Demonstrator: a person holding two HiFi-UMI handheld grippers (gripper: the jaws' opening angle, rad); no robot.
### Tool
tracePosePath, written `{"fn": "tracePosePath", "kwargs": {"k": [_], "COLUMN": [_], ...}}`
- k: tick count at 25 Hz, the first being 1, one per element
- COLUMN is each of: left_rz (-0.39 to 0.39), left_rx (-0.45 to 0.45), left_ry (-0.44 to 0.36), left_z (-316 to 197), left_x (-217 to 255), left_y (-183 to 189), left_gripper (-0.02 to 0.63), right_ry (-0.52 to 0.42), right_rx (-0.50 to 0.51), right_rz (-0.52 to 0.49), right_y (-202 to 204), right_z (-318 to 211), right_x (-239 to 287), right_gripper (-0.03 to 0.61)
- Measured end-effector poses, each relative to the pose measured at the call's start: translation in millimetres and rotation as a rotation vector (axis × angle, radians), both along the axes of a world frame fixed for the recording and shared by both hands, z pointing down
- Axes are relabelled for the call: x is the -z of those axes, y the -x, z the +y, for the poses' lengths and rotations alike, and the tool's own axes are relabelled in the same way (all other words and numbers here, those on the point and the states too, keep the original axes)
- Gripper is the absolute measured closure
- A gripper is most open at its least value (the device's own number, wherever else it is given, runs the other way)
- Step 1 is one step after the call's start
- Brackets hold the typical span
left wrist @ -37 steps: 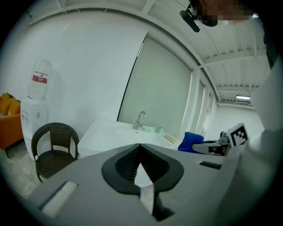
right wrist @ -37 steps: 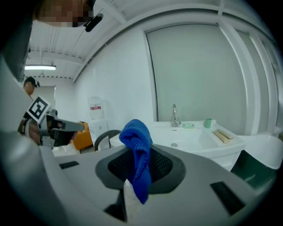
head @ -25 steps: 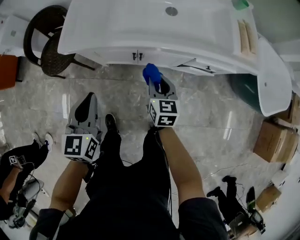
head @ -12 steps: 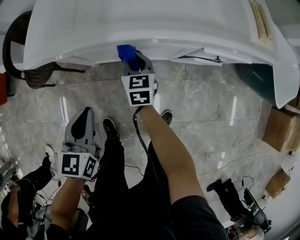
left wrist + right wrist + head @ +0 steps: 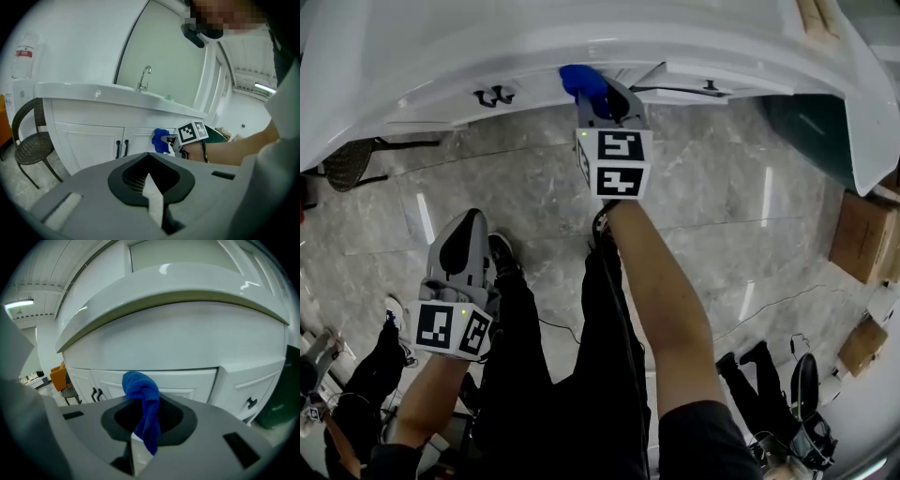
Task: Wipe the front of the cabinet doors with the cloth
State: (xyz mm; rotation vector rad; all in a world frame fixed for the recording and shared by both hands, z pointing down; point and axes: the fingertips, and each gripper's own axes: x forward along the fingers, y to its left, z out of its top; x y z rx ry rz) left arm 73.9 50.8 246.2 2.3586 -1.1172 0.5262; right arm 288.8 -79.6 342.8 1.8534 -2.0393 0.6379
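My right gripper (image 5: 600, 101) is shut on a bunched blue cloth (image 5: 584, 82) and holds it up to the white cabinet front (image 5: 534, 92), just under the countertop lip. In the right gripper view the cloth (image 5: 143, 401) sticks out of the shut jaws, close to a door panel (image 5: 187, 380) right of two black handles (image 5: 97, 393). Whether the cloth touches the door is unclear. My left gripper (image 5: 469, 223) hangs low over the floor, well back from the cabinet, shut and empty. The left gripper view shows the cloth (image 5: 161, 140) and the doors (image 5: 89, 145) from the side.
A dark wicker chair (image 5: 29, 140) stands left of the cabinet. A dark green bin (image 5: 806, 122) and cardboard boxes (image 5: 867, 234) sit to the right. A tap (image 5: 145, 77) rises from the countertop. Another person's feet (image 5: 764, 361) stand on the marble floor (image 5: 722, 216).
My right gripper has carried the cloth from above the floor up to the cabinet front, then a little to the right along it. The left gripper stayed low and shut.
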Motion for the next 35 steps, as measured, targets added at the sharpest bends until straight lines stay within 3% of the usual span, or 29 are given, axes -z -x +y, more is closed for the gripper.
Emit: {"fn": "tracePosePath", "kwargs": {"k": [7, 13, 16, 21, 26, 30, 35], "left_rz": [0.022, 0.023, 0.006, -0.020, -0.047, -0.069, -0.061], "left_rx": [-0.044, -0.053, -0.017, 0.085, 0.116, 0.124, 0.100], "left_ry": [0.006, 0.019, 0.022, 0.046, 0.048, 0.058, 0.068], "left_z": [18, 32, 32, 24, 19, 13, 11], "left_x": [-10, -21, -27, -38, -41, -48, -57], "left_y": [-54, -44, -12, 58, 115, 139, 127], "left_gripper": [0.614, 0.614, 0.614, 0.614, 0.614, 0.614, 0.614], "right_ry": [-0.005, 0.016, 0.031, 0.054, 0.065, 0.068, 0.052], "right_rx": [-0.178, -0.333, -0.315, -0.131, -0.035, -0.005, 0.023], "right_rz": [-0.059, -0.041, -0.045, -0.065, -0.070, -0.052, -0.040], "right_y": [-85, -110, -77, 39, 122, 147, 142], "right_z": [29, 57, 57, 33, 4, -9, -18], "right_x": [2, -10, -16, -37, -57, -65, -68], "right_gripper": [0.511, 0.511, 0.511, 0.511, 0.511, 0.511, 0.511]}}
